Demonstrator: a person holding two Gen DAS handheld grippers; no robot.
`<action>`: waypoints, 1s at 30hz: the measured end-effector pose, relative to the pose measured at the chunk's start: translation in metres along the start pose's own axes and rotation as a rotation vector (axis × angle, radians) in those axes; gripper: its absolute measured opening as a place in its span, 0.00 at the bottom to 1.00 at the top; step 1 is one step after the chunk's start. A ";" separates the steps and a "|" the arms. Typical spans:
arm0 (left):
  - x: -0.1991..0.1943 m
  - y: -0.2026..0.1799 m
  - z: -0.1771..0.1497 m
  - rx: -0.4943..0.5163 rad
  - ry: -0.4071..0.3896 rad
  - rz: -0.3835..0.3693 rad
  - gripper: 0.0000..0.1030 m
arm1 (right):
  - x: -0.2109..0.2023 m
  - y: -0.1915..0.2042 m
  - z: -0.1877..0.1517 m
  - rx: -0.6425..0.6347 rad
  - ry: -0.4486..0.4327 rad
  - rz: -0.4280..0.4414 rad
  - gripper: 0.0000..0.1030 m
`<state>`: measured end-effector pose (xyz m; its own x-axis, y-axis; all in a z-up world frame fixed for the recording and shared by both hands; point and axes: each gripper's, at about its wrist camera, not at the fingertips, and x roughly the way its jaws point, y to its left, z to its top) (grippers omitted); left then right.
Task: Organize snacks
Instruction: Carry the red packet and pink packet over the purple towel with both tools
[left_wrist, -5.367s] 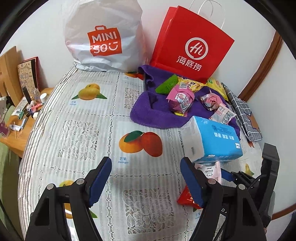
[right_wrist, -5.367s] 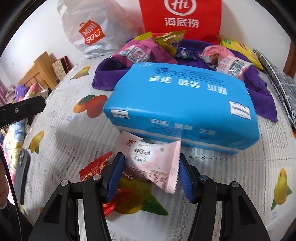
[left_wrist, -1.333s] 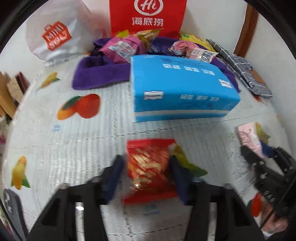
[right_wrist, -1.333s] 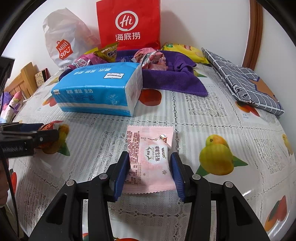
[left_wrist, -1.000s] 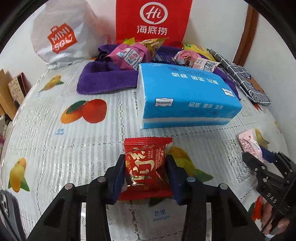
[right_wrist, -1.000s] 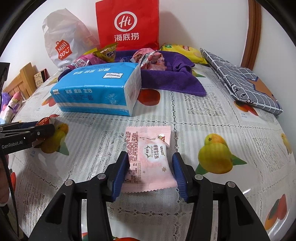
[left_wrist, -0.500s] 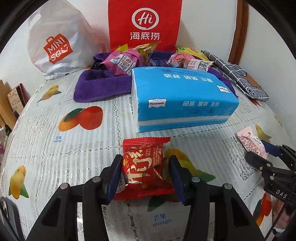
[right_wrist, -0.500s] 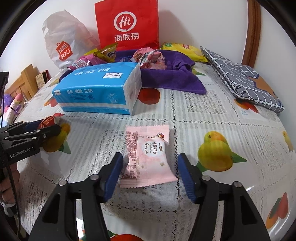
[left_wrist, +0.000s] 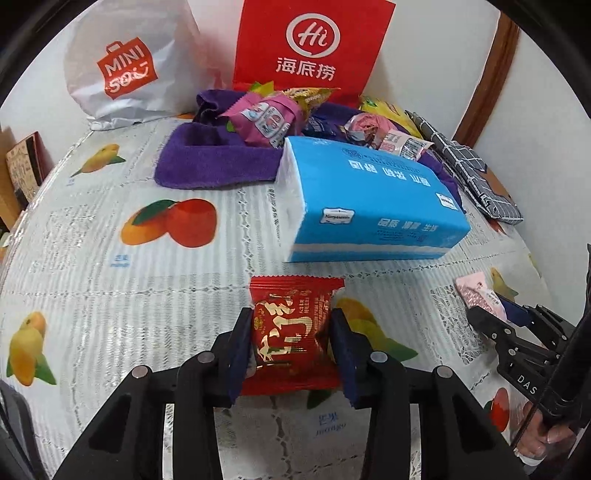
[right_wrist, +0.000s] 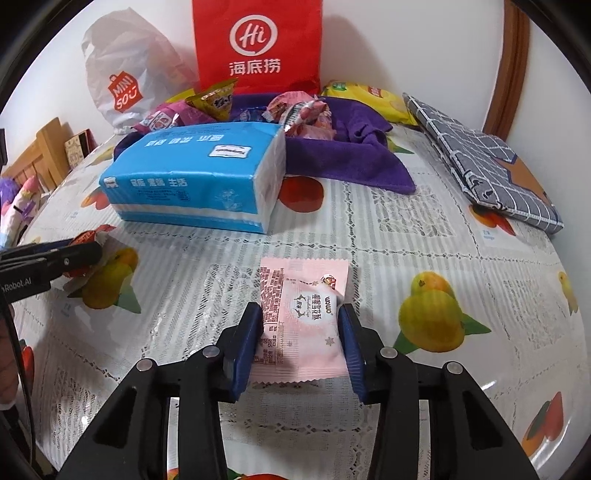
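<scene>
A red snack packet (left_wrist: 291, 332) lies on the fruit-print tablecloth (left_wrist: 147, 295) between the blue pads of my left gripper (left_wrist: 291, 317). Its jaws are closing and both pads touch the packet's sides. In the right wrist view a pink snack packet (right_wrist: 306, 295) lies flat between the pads of my right gripper (right_wrist: 300, 310). These jaws are closing too and press the packet's edges. Each view shows the other gripper at its edge: the right gripper (left_wrist: 491, 314) with the pink packet (left_wrist: 474, 291), the left gripper (right_wrist: 88, 251) with the red packet (right_wrist: 86, 236).
A blue tissue pack (left_wrist: 369, 206) lies beyond both packets. Behind it a purple towel (left_wrist: 214, 162) holds several snacks. A red paper bag (left_wrist: 310, 48) and a white plastic bag (left_wrist: 125, 66) stand at the wall. A grey checked cloth (right_wrist: 484, 166) lies at the right.
Half a second ago both pairs of jaws stood wider around their packets; now they have closed in against them. Neither hand has shifted much.
</scene>
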<state>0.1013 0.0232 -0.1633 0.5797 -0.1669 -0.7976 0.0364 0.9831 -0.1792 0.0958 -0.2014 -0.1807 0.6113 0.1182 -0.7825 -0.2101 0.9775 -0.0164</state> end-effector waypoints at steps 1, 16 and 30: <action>-0.002 0.000 0.000 -0.002 -0.002 -0.002 0.37 | -0.002 0.001 0.000 -0.002 -0.006 0.004 0.41; -0.040 -0.006 0.004 0.016 -0.060 -0.005 0.37 | -0.016 0.007 -0.002 -0.004 -0.002 0.052 0.34; -0.040 -0.004 0.005 0.003 -0.040 -0.024 0.38 | 0.001 0.002 -0.005 0.013 0.024 0.032 0.53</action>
<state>0.0826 0.0262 -0.1280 0.6109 -0.1871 -0.7693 0.0529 0.9792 -0.1961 0.0917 -0.2008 -0.1846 0.5861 0.1458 -0.7970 -0.2197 0.9754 0.0170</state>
